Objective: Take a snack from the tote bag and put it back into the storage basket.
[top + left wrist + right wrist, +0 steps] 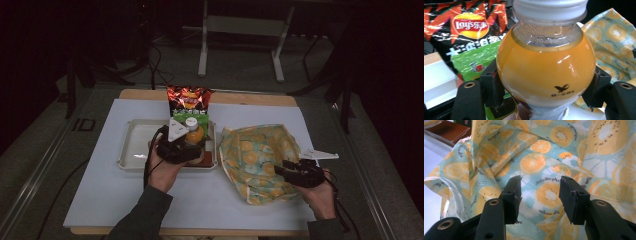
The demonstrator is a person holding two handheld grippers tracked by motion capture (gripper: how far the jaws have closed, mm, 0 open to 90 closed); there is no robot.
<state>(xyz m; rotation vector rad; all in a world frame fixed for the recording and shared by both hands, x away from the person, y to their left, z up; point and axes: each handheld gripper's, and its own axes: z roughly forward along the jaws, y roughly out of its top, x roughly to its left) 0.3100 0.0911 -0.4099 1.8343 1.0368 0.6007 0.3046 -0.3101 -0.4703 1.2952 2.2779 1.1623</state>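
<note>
A small round bottle of orange juice (pixel 544 65) with a white cap sits between the jaws of my left gripper (pixel 545 83), and both pads press on its sides. From above, the bottle (pixel 194 132) stands upright over the right part of a white tray (pixel 131 150), with my left gripper (pixel 186 144) shut on it. My right gripper (pixel 540 195) is open just above a cloth bag printed with orange and kiwi slices (pixel 549 165), nothing between its pads. That bag (pixel 250 155) lies right of the tray, my right gripper (pixel 286 170) at its near right edge.
A red and green bag of crisps (pixel 189 104) stands at the tray's far edge, right behind the bottle. A flat brown thing (pixel 449 131) lies in the tray's right part. The white mat (pixel 100 195) covers most of the tabletop.
</note>
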